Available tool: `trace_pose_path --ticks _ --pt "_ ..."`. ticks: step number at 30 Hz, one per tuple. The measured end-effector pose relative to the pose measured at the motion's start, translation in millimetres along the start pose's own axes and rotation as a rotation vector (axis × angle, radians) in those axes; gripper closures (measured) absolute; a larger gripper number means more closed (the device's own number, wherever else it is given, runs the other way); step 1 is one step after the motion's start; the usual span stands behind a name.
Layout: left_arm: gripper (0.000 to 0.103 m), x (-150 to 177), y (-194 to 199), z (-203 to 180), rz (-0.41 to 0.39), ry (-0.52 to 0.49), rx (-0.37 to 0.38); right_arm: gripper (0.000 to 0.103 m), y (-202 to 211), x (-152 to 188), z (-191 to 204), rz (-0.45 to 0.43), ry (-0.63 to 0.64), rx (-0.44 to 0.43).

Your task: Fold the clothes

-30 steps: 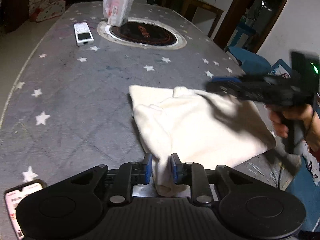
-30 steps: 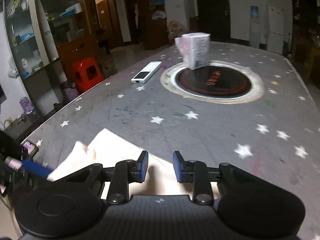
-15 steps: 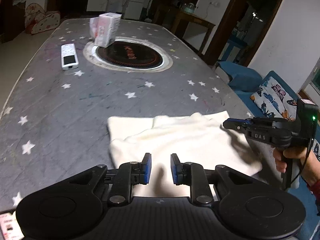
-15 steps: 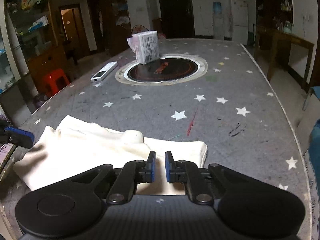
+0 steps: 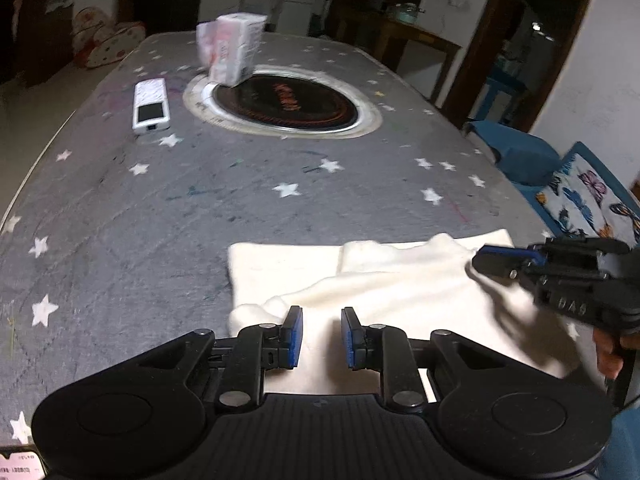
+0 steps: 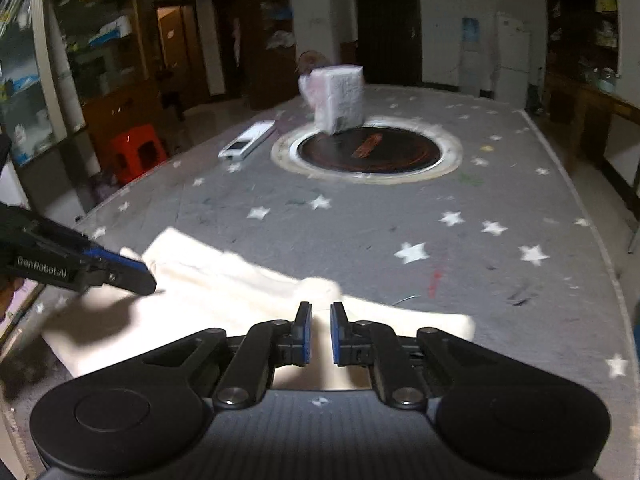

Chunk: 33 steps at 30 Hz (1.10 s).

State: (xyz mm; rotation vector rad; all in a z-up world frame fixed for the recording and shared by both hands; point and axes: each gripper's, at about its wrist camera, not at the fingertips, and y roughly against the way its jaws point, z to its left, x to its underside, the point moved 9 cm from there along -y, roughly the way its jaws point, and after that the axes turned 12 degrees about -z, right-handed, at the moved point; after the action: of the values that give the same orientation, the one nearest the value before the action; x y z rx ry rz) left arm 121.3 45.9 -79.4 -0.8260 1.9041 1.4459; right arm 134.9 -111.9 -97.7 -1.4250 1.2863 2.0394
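Observation:
A cream-white garment (image 5: pixel 392 288) lies folded on the grey star-patterned tablecloth (image 5: pixel 160 216) near the front edge; it also shows in the right wrist view (image 6: pixel 224 292). My left gripper (image 5: pixel 321 338) hovers over its near edge, jaws apart and empty. My right gripper (image 6: pixel 319 332) is over the garment's other side, jaws a small gap apart with nothing between them. The right gripper also shows in the left wrist view (image 5: pixel 500 260), and the left gripper shows in the right wrist view (image 6: pixel 132 276).
A round black hotplate (image 5: pixel 284 104) is set in the table's middle, with a wrapped tissue pack (image 5: pixel 232 52) at its rim. A white remote (image 5: pixel 150 106) lies to its left. A blue chair with a butterfly cushion (image 5: pixel 588 200) stands at the right.
A second ago my left gripper pinched the garment's edge; it has let go and opened. Both grippers have pulled back and the garment lies flatter. The right jaws opened slightly.

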Motion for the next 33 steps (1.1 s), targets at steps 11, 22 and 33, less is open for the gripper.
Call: trace_pose_path --ticks 11,22,33 --pt "0.068 9.9 25.1 -9.2 -0.033 -0.015 0.033 0.094 53.1 12.0 -11.2 0.017 0.040 0.039" --pt "0.067 31.9 46.1 -22.2 -0.027 -0.019 0.069 0.094 85.2 27.8 -10.1 0.002 0.064 0.059" --pt "0.059 36.0 60.4 -21.8 -0.048 -0.063 0.027 0.093 72.3 38.1 -7.9 0.033 0.047 0.077"
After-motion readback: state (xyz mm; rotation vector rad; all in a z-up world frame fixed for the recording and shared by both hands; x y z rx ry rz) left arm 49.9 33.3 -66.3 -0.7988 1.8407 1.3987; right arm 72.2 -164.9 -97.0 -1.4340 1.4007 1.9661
